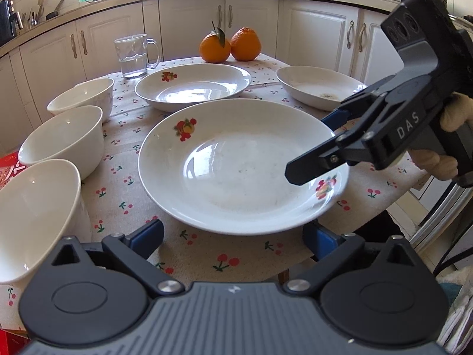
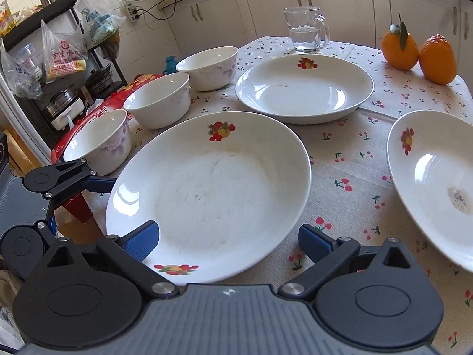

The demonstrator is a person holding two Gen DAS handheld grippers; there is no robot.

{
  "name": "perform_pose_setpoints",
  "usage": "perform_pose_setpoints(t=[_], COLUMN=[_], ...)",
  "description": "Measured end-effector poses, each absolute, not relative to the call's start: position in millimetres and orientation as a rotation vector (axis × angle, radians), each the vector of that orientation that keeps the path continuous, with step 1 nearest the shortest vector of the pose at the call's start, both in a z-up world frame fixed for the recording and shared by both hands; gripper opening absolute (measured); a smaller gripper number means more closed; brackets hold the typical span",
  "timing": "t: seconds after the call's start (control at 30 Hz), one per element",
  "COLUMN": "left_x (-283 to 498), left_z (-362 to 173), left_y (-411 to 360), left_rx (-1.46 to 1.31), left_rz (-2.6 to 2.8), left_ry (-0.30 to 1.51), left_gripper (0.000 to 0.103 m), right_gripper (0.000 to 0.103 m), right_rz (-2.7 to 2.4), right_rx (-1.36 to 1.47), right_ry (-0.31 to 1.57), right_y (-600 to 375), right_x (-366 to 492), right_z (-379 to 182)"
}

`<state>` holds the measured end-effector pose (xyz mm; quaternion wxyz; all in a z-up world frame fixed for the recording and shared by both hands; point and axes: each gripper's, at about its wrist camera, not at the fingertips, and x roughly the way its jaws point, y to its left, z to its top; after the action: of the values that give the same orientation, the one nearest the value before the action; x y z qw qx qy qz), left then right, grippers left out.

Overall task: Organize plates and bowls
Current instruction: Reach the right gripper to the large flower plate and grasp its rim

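Note:
Three white fruit-print plates lie on the cherry-print tablecloth (image 2: 340,153): a near plate (image 1: 236,165) (image 2: 207,195), a far plate (image 1: 192,88) (image 2: 304,88) and a stained right plate (image 1: 319,88) (image 2: 437,183). Three white bowls (image 1: 65,139) (image 2: 159,100) stand in a row along the left edge. My left gripper (image 1: 235,236) (image 2: 85,204) is open just short of the near plate's rim. My right gripper (image 1: 319,145) (image 2: 229,242) is open at that plate's right rim, with one finger over the plate and the other outside it, pads not touching.
A glass mug of water (image 1: 134,56) (image 2: 306,29) and two oranges (image 1: 230,44) (image 2: 419,53) stand at the table's far end. A red stool (image 2: 88,118) and a loaded rack (image 2: 59,59) sit left of the table. White cabinets (image 1: 192,20) ring the room.

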<state>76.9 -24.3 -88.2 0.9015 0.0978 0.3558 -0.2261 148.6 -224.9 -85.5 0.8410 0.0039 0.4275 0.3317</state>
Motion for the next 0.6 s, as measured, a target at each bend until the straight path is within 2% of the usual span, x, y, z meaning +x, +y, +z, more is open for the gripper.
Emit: perform_pose_setpoints(t=[0.33, 0.6], left_x=[76.5, 77.9], left_z=[-86.4, -86.1], left_y=[-28.3, -29.6], left_rx=[0.218, 0.22], left_rz=[-0.474, -0.483], left_ry=[0.729, 0.728], left_gripper=[0.095, 0.095], right_gripper=[0.097, 0.086], right_rz=[0.774, 0.82], right_rx=[-0.038, -0.042], right_ry=[0.938, 0.993], right_y=[-216.9, -214.7], right_x=[185.9, 215.4], right_z=[-83.5, -80.6])
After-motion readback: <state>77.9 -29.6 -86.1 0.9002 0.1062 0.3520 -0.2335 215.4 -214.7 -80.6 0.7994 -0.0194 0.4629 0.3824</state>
